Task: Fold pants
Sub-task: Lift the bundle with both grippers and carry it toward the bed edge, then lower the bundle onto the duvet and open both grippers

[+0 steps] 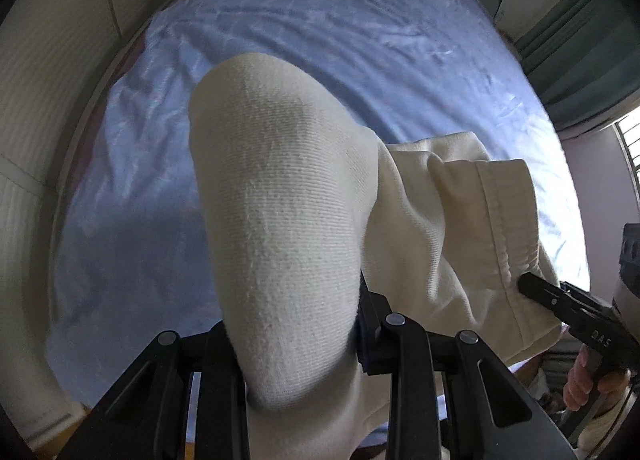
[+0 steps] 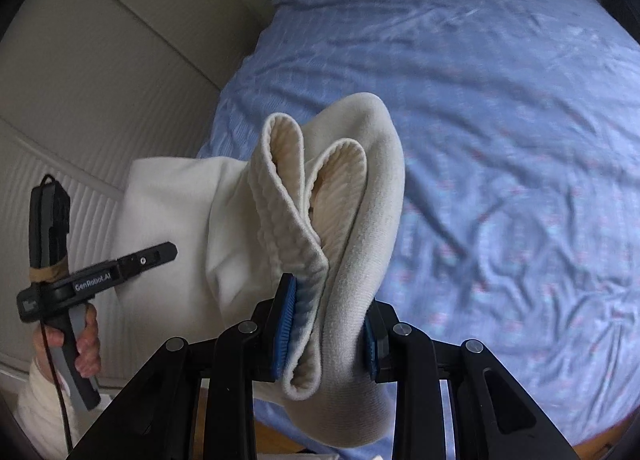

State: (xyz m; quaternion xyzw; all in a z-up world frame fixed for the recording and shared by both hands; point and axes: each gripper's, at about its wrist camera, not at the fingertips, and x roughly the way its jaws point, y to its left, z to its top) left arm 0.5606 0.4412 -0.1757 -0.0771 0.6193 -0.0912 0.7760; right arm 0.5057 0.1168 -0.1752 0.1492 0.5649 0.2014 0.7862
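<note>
Cream knit pants (image 1: 280,220) hang lifted above a bed with a blue sheet (image 1: 340,32). My left gripper (image 1: 292,344) is shut on a thick fold of the pants, which hides its fingertips. My right gripper (image 2: 330,336) is shut on the ribbed waistband fold of the pants (image 2: 340,200), with blue pads (image 2: 285,324) pressing both sides. The right gripper also shows at the right edge of the left wrist view (image 1: 532,288), pinching the pants' hem. The left gripper shows at the left of the right wrist view (image 2: 160,254), against the cloth.
The blue sheet (image 2: 520,140) fills the space ahead and below. A cream padded wall (image 2: 100,80) runs along the bed's left side. A green curtain (image 1: 580,40) and a bright window (image 1: 628,144) stand at the right. A person's hand (image 2: 86,344) holds the left gripper's handle.
</note>
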